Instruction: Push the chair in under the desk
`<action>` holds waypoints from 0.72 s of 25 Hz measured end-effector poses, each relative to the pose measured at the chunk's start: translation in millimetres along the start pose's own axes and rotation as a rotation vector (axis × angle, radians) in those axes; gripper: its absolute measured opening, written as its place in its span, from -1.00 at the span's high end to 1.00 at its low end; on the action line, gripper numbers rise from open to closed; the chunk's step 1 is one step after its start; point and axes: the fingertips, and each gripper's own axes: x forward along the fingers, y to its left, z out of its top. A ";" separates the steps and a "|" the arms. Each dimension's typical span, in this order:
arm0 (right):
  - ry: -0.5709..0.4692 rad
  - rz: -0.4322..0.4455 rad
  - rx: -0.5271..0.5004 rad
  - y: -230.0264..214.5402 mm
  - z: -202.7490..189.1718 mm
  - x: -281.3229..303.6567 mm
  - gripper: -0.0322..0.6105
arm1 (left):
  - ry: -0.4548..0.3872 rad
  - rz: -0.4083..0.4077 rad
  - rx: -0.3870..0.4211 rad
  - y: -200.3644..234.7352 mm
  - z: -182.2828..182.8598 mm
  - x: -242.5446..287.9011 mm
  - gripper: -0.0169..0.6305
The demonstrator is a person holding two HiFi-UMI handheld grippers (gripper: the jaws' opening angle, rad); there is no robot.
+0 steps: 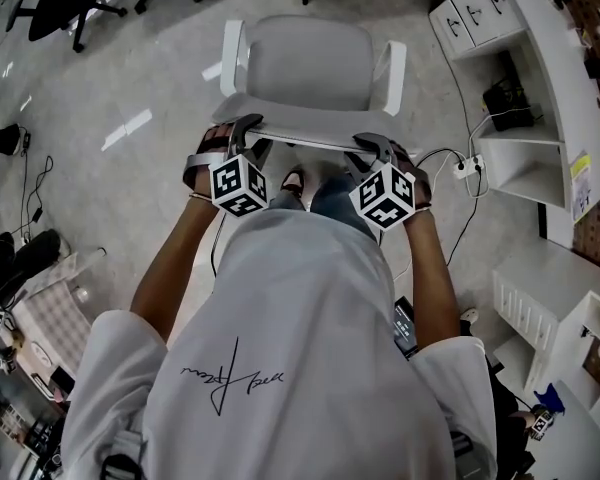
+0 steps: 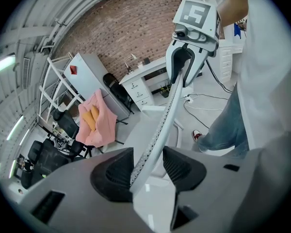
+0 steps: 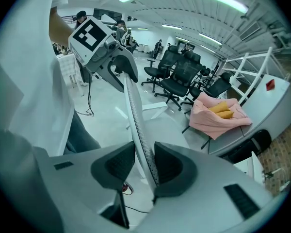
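Head view: I am straddling the backrest edge (image 1: 305, 141) of the chair (image 1: 300, 63) with my left gripper (image 1: 248, 134) and right gripper (image 1: 372, 149), both sets of jaws standing wide around it, not clamping.

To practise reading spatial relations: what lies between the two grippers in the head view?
In the head view, the chair backrest's top edge spans from left gripper to right gripper; each has it between open jaws.

Grey floor (image 1: 150, 63) bears white chair (image 1: 300, 63), power strip (image 1: 467, 166)
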 end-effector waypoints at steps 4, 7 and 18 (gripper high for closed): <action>-0.006 0.004 0.004 -6.6 -5.5 -0.3 0.46 | 0.007 -0.001 0.001 1.6 6.5 6.5 0.36; -0.007 0.004 0.008 -10.9 -6.4 -1.0 0.46 | 0.010 -0.006 0.002 5.0 9.9 9.6 0.36; -0.014 -0.009 0.027 -15.5 -5.3 -0.5 0.46 | 0.015 -0.014 0.012 13.0 12.0 15.4 0.35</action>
